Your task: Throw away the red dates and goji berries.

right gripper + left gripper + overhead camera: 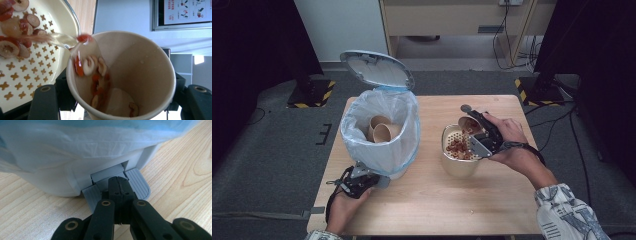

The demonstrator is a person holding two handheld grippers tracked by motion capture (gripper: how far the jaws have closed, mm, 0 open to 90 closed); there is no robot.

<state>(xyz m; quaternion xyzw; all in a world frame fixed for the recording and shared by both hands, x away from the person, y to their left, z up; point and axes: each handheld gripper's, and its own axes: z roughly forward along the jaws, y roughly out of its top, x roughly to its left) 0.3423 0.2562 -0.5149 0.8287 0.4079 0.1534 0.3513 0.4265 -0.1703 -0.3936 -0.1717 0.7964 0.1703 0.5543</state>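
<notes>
Table point(422, 200): bin point(382, 135) at left w/ lid point(377, 67) up behind it, two cups point(382, 131) inside. Pedal point(120, 185) at bin's near foot, left gripper point(119, 183) on it. Strainer pot point(458, 152) right of bin; paper cup point(125, 82) tipped over pot rim, held in right gripper point(477, 131).

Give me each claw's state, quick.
Left claw: closed, empty, tips pressing on the bin's grey pedal.
Right claw: closed on a paper cup, tipping it over the strainer bowl.
</notes>
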